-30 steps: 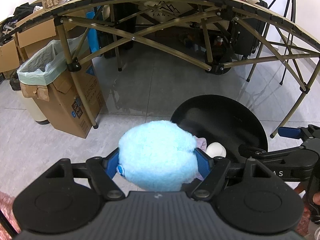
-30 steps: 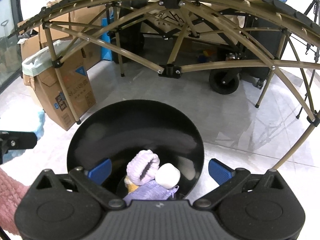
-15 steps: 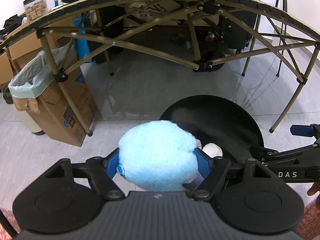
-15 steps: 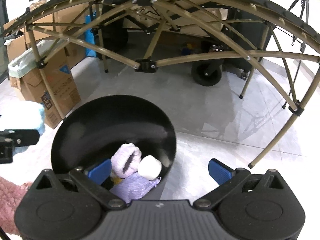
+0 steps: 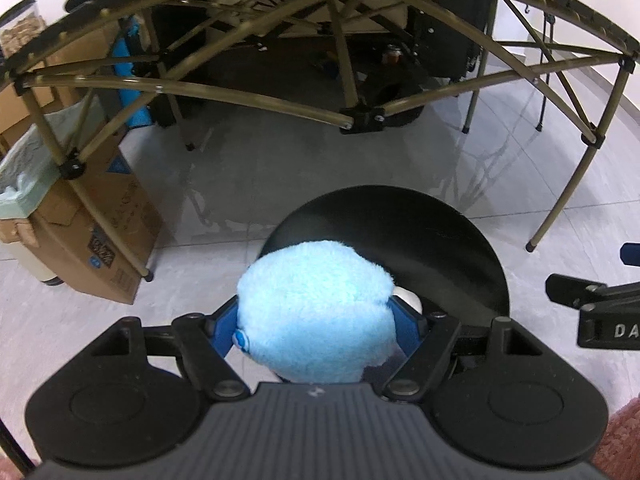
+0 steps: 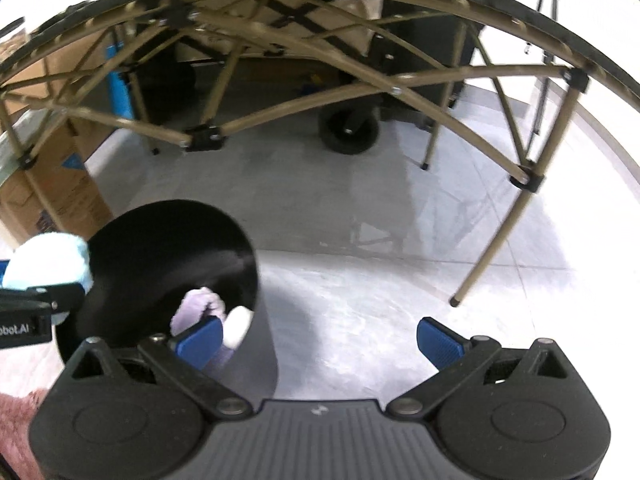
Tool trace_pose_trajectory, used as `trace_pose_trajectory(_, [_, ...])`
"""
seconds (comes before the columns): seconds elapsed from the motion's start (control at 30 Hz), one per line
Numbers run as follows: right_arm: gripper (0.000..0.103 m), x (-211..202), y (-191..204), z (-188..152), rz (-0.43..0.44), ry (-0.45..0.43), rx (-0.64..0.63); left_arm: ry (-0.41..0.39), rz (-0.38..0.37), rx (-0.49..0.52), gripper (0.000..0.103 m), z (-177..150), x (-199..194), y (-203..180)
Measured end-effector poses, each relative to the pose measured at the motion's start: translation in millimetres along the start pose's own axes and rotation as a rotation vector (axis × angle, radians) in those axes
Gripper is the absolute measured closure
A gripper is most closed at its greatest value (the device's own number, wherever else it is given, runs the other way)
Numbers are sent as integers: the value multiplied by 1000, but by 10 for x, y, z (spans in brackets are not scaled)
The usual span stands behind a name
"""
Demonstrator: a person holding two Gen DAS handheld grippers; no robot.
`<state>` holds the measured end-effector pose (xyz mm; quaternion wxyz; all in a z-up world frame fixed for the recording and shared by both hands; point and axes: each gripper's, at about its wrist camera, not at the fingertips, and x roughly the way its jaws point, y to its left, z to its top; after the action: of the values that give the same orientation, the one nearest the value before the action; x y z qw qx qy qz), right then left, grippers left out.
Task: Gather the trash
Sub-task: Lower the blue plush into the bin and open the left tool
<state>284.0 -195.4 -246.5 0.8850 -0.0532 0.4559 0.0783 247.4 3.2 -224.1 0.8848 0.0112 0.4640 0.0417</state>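
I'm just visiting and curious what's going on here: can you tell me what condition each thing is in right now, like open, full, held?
Left gripper: closed on the fluffy blue ball.
Fluffy blue ball: held, raised at the bin's rim.
Right gripper: open, holding nothing.
Black bin: open, upright, partly filled.
Purple fuzzy item: lying inside the bin.
White ball: lying inside the bin.
Cardboard box: open, lined with a green bag.

The fluffy ball [image 5: 316,312] sits between the left gripper [image 5: 316,326] fingers, with the bin [image 5: 440,240] just behind at 1 o'clock. A box [image 5: 100,232] stands on the floor at 9 o'clock, beside a table leg [image 5: 108,224].
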Motion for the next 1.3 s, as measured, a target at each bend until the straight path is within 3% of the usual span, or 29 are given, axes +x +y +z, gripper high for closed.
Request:
trace_pose_trajectory(0.37, [0, 74, -323, 21, -58, 36, 90, 69, -41, 34, 27, 106, 284, -193])
trace_pose_trajectory(0.7, [0, 231, -309, 49, -68, 77, 96, 130, -42, 55, 27, 179, 495, -305])
trace_pose_trajectory(1.13, [0, 290, -366, 62, -68, 90, 142, 153, -38, 70, 26, 218, 628, -455])
trace_pose_trajectory(1.23, [0, 287, -370, 67, -66, 88, 141, 166, -31, 65, 25, 216, 650, -450])
trace_pose_trajectory(1.3, [0, 286, -364, 68, -67, 87, 139, 184, -37, 45, 18, 221, 665, -414])
